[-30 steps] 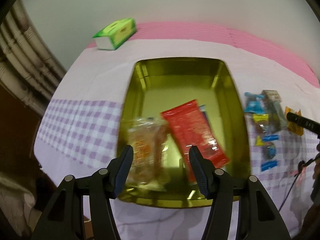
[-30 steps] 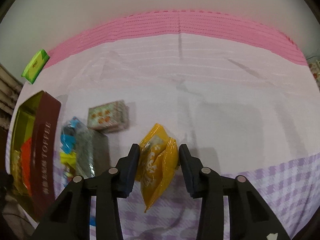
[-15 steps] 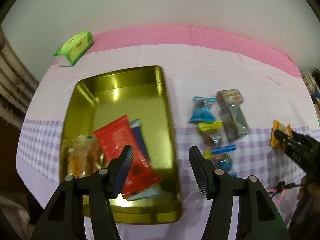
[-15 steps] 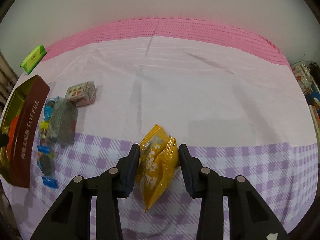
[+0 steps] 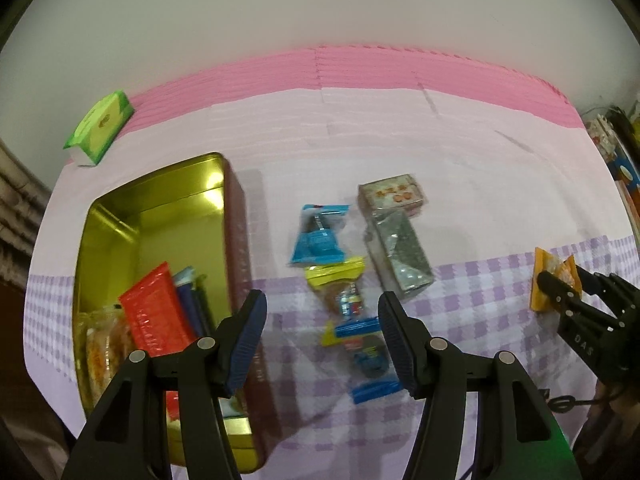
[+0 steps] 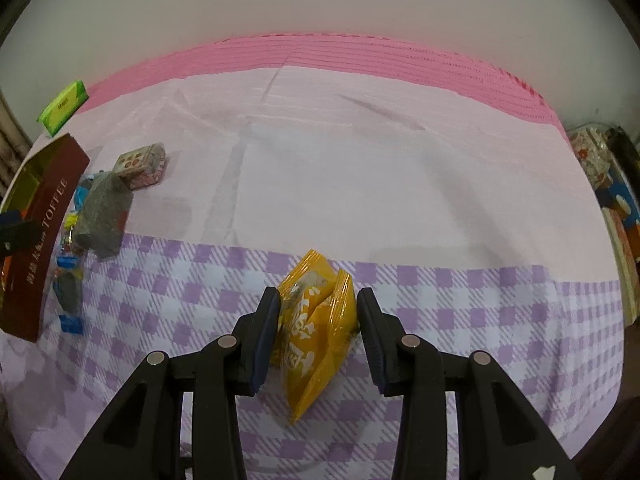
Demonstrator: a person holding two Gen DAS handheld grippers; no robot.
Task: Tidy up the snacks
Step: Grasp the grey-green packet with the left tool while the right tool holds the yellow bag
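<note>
The right gripper (image 6: 318, 320) is clamped on a yellow snack bag (image 6: 316, 332), which hangs between its jaws above the checked cloth (image 6: 480, 320). The left gripper (image 5: 320, 332) stands wide and holds nothing; below its gap lies a blurred wrapped candy (image 5: 360, 354), probably blue. Left of its left jaw sits the tin (image 5: 160, 208), a red packet (image 5: 154, 316) inside.

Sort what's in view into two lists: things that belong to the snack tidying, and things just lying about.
Job:
- tin, red pack already inside
- yellow pack in the right gripper
- blue pack
- silver pack
- small box
- loose sweets below the left gripper

Lying about:
- green box
- clutter at the right edge
</note>
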